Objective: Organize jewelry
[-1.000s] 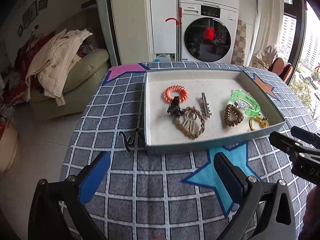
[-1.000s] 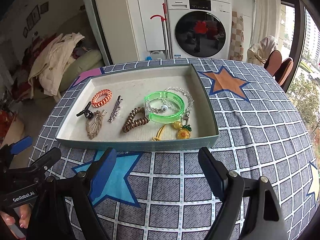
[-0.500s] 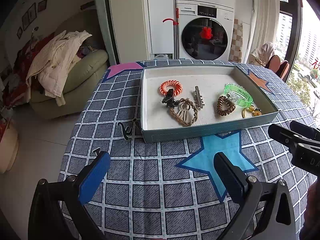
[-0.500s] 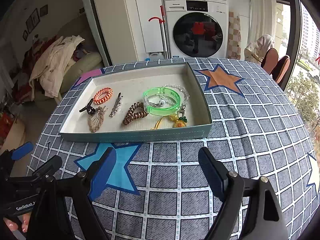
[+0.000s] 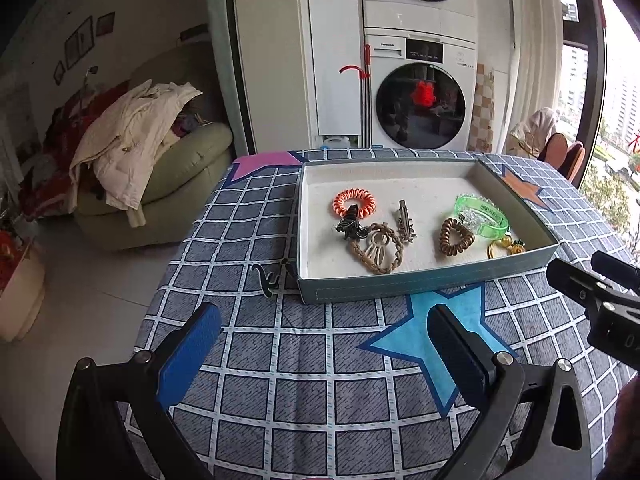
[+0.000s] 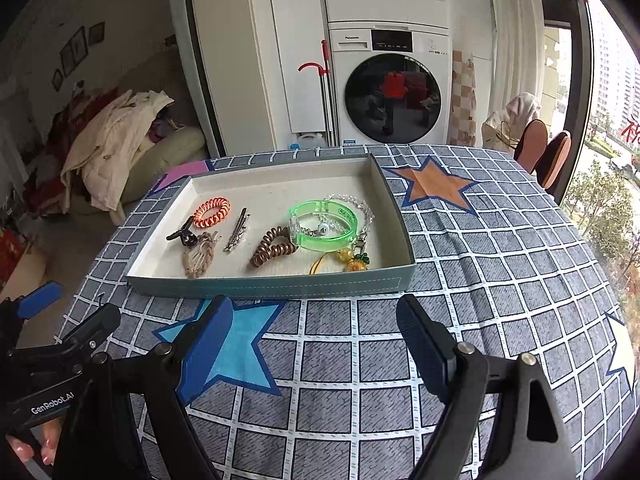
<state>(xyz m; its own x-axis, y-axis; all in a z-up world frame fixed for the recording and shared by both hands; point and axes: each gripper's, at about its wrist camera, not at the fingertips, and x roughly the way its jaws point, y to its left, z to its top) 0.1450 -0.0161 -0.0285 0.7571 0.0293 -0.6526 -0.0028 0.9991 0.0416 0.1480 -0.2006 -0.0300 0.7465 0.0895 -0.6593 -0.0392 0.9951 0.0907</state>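
teal tray (image 6: 264,286) sits on the checked bench (image 6: 480,280), holding hair ties, clips and a green bangle (image 6: 324,230). both the left hand-held gripper (image 5: 320,344) and right hand-held gripper (image 6: 312,336) hover before it, jaws wide, empty.

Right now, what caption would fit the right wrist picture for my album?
Open right gripper hovering over the checked tablecloth before a tray of hair ties, clips and a green bracelet.

Stacked washing machines (image 5: 420,104) against white wall; clothes-heaped armchair (image 5: 160,184) left; pale tiled floor (image 5: 96,292); daylight through right window (image 6: 608,92).
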